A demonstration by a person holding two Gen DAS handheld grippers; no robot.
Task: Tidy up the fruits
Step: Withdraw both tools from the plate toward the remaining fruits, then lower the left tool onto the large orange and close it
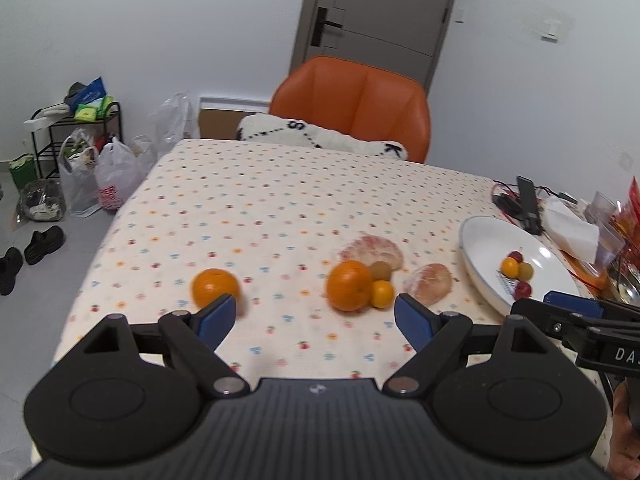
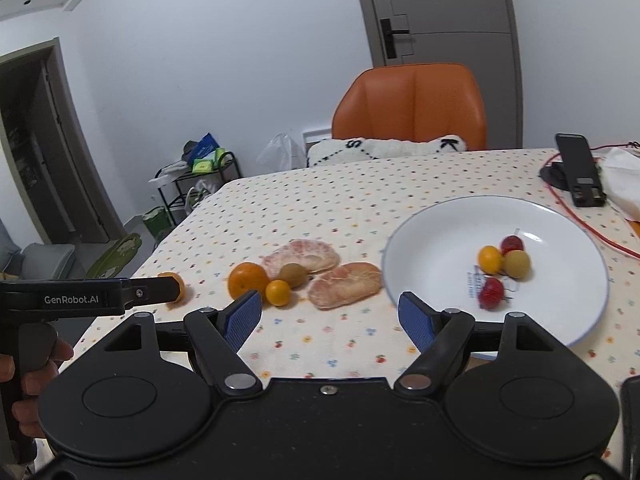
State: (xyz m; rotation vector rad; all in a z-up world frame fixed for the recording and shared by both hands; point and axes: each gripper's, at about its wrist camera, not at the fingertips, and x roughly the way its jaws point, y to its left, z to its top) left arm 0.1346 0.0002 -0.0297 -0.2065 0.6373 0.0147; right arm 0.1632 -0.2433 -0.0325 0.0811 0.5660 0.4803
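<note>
Both hand-held grippers, left (image 1: 315, 320) and right (image 2: 331, 312), gape empty above round glossy oranges (image 1: 349, 285).

Both fisheye views sit low over the near edge of the bench (image 1: 280, 200), looking forward along their tools toward the orange chair (image 1: 352, 104) and grey door (image 2: 440, 20) in the upper frame. The left view sits further left, the white plate (image 1: 480, 248) at its right edge. The right view holds it close, at right of centre. Both share the fruit cluster mid-frame.

Probably home: tablecloth (image 1: 280, 200), shoes (image 1: 28, 252).
</note>
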